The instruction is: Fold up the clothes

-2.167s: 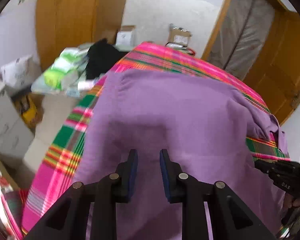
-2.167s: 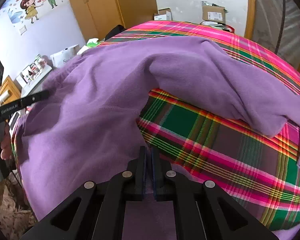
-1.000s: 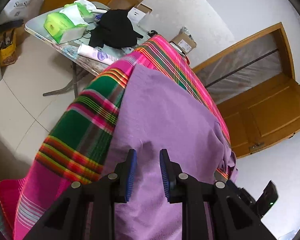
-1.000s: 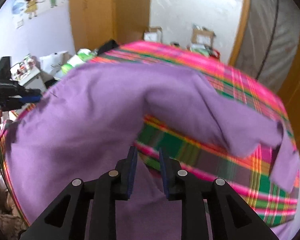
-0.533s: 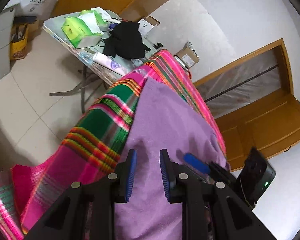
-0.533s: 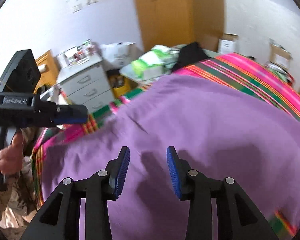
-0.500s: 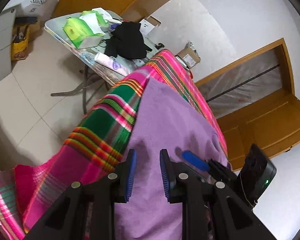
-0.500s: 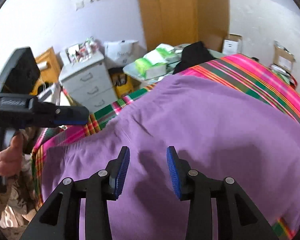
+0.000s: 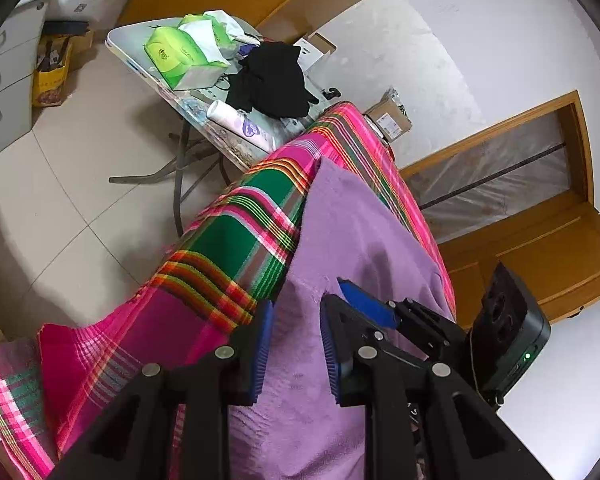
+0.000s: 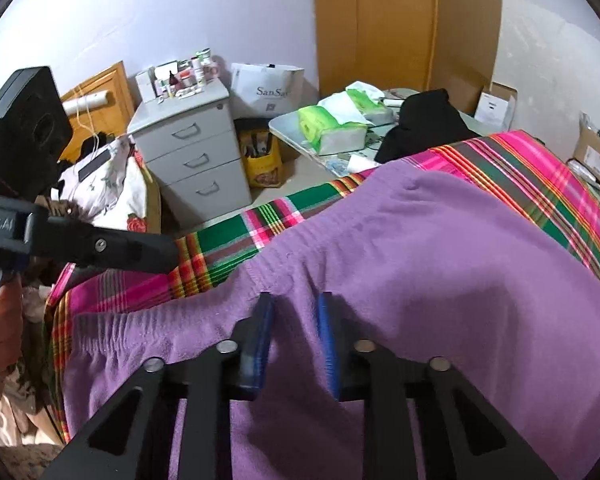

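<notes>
A purple garment lies spread over a bed covered with a pink-and-green plaid blanket. Its ribbed hem faces the near edge. My right gripper presses down on it just behind the hem. Its jaws are closing with a puckered ridge of purple cloth gathered between the pads. In the left wrist view the same garment runs away from my left gripper, which is open above its edge and holds nothing. The right gripper shows just beyond it, tip on the cloth.
Left of the bed stand a grey drawer cabinet and a folding table with green tissue packs and a black cloth. Cardboard boxes and a wooden door lie beyond. A hand grips the left tool.
My right gripper swung from the garment's right side over to its near left hem, beside the left gripper. Its jaws widened, then narrowed onto the cloth. The left gripper shifted only slightly.
</notes>
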Action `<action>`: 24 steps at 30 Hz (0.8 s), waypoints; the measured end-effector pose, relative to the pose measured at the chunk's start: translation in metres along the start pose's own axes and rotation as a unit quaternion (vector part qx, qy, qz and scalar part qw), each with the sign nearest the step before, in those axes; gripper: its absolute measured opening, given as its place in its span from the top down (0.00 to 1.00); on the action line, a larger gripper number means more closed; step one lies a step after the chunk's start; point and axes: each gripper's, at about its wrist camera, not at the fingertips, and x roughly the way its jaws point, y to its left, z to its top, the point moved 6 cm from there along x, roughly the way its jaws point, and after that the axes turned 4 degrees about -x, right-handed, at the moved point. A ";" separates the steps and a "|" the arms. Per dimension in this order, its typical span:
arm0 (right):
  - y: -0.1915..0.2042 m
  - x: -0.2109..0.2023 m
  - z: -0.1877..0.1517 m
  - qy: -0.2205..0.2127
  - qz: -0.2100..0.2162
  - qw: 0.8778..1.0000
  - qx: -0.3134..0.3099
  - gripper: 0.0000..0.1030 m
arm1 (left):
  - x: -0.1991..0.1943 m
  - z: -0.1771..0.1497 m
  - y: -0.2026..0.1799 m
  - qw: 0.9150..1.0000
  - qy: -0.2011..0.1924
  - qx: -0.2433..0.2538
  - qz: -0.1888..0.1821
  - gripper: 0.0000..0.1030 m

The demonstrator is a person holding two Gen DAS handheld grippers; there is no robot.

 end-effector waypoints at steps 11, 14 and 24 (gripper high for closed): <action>-0.004 -0.025 0.001 -0.029 -0.020 0.999 0.001 0.98 | -0.003 0.002 0.001 1.000 -0.004 -0.001 0.006 0.76; -0.008 -0.042 -0.001 -0.041 -0.028 0.999 0.008 0.98 | -0.002 0.005 0.002 1.000 -0.004 -0.002 0.009 0.75; -0.029 -0.072 -0.035 -0.034 -0.052 0.997 0.043 0.98 | 0.033 0.009 -0.013 0.998 0.040 0.036 0.034 0.72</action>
